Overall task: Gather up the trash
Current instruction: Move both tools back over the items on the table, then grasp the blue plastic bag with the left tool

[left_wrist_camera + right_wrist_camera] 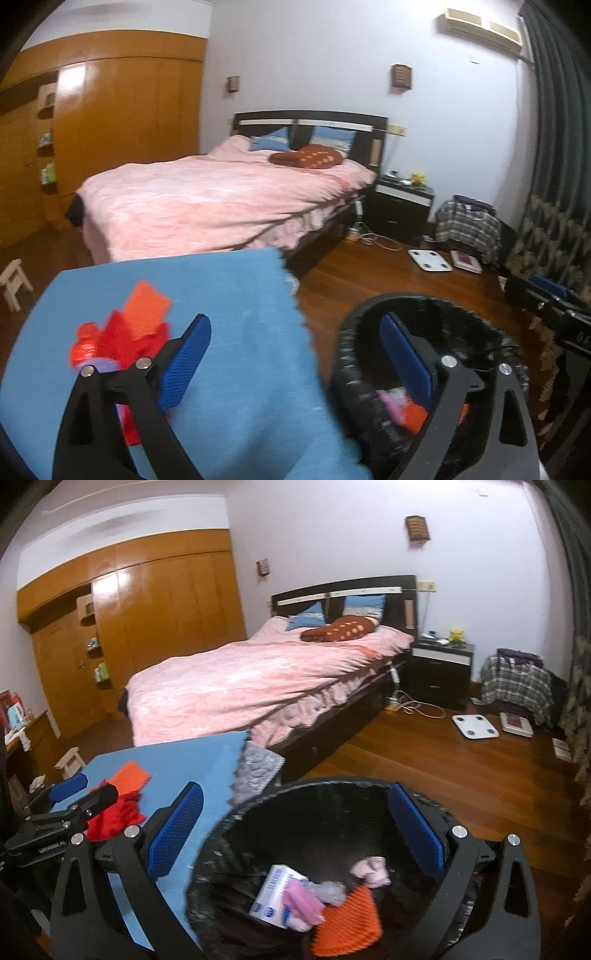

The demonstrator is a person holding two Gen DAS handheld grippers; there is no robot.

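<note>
In my black-lined bin [332, 812] on the floor beside the blue table [207, 760] lie an orange piece [351, 915], a white box [275, 893] and pink scraps [371, 871]. Red and orange litter [136, 325] sits on the table. My right gripper [295, 834] hangs spread and empty over the bin; my left gripper [295, 354] gapes too, holding nothing.

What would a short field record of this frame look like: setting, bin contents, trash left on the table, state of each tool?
setting: bedroom, bed behind a blue table
bin: black-lined trash bin beside the table
bin contents: white box, pink pieces, orange piece
left on table: red and orange scraps
left tool: open, empty, over table edge and bin
right tool: open, empty, over the bin
</note>
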